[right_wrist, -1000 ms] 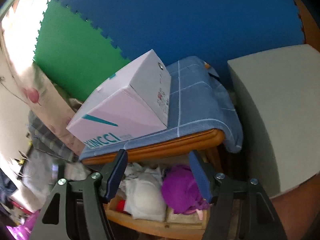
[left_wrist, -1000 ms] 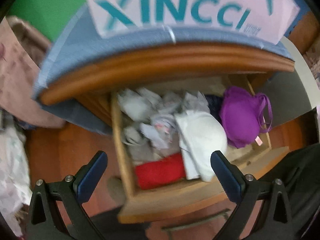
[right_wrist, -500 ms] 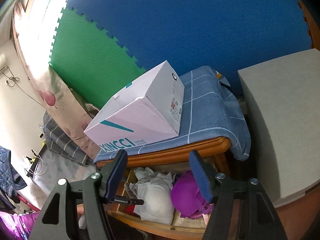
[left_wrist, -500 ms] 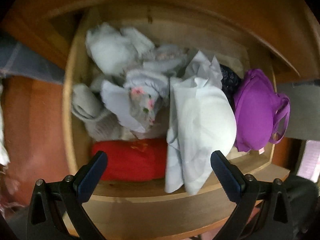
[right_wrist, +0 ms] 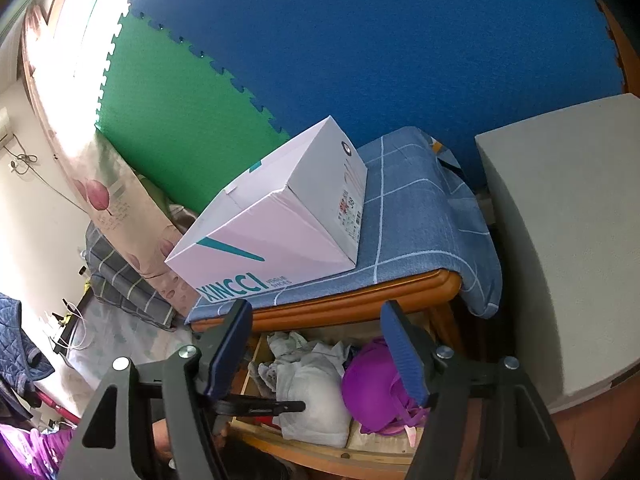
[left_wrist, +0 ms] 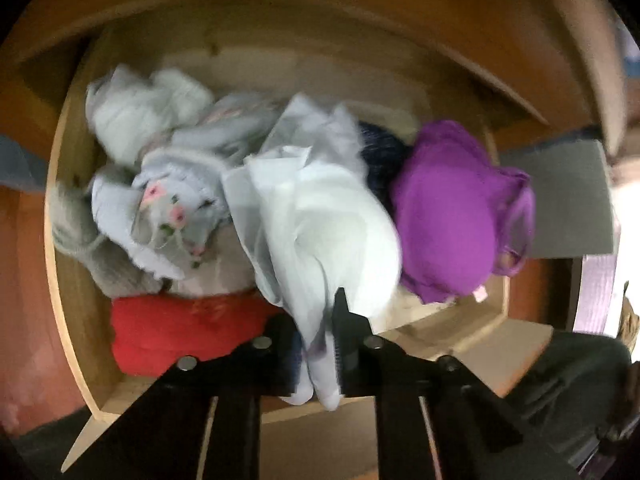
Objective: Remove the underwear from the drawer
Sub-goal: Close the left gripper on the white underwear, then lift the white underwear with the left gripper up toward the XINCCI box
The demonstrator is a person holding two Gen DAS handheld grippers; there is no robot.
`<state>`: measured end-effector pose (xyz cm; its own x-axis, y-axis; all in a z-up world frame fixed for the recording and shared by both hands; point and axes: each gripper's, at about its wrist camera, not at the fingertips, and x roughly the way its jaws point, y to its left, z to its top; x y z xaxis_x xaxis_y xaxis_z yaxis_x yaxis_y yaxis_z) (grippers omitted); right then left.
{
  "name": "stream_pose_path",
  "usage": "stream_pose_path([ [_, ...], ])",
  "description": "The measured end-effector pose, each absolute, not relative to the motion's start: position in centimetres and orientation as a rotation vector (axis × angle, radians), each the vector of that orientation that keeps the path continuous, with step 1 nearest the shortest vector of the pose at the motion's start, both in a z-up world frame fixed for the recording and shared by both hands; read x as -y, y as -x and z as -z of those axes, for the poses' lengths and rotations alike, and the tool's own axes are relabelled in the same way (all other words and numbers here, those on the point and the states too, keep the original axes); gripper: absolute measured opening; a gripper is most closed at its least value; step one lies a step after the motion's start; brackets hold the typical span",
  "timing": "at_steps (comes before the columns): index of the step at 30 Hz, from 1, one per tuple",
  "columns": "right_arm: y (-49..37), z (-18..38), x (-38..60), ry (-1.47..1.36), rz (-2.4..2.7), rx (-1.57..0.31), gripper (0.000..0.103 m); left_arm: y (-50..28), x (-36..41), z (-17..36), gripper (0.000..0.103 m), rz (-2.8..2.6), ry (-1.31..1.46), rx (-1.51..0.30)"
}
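The wooden drawer (left_wrist: 54, 240) stands pulled out, stuffed with underwear. My left gripper (left_wrist: 316, 320) points steeply down into it and is shut on the near edge of a white garment (left_wrist: 320, 232), whose fabric bunches between the black fingers. Beside that garment lie a purple bra (left_wrist: 444, 216), a red item (left_wrist: 176, 328) and a pale floral piece (left_wrist: 172, 204). In the right wrist view my right gripper (right_wrist: 316, 320) hovers above the drawer front with its jaws opening and nothing between them. The left gripper (right_wrist: 296, 406) shows below it, touching the white garment (right_wrist: 316, 400).
A pink XINCCI shoebox (right_wrist: 272, 232) sits on a blue checked cloth (right_wrist: 408, 216) covering the cabinet top. A grey block (right_wrist: 560, 240) stands to the right. Bedding and a curtain fill the left side. A dark garment (left_wrist: 384, 152) lies behind the white one.
My left gripper dropped toward the drawer and closed on the white garment's near edge. The right gripper's view stayed almost the same.
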<state>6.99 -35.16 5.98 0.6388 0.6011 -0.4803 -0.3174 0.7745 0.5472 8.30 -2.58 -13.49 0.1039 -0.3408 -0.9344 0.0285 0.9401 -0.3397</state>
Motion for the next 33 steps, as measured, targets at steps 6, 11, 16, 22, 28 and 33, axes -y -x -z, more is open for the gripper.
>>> stream_pose_path([
  [6,-7.1,-5.9,35.4,-0.451,-0.531,-0.697,0.072,-6.1,2.9,10.7,0.008,0.350,0.328,-1.344],
  [11,-7.2,-5.8,35.5,-0.452,-0.524,-0.702,0.073,-6.1,2.7,8.8,0.006,0.357,0.357,-1.285],
  [16,-7.2,-5.7,35.4,-0.448,-0.520,-0.701,0.073,-5.3,2.1,7.2,0.005,0.364,0.368,-1.239],
  [22,-7.3,-5.7,35.2,-0.447,-0.527,-0.704,0.073,-6.3,2.2,9.9,0.026,0.338,0.358,-1.367],
  [28,-7.4,-5.7,35.2,-0.447,-0.536,-0.712,0.073,-7.5,1.5,10.2,0.063,0.340,0.455,-1.377],
  [33,-7.5,-5.6,35.1,-0.459,-0.547,-0.717,0.074,-7.9,0.2,8.2,0.092,0.304,0.547,-1.284],
])
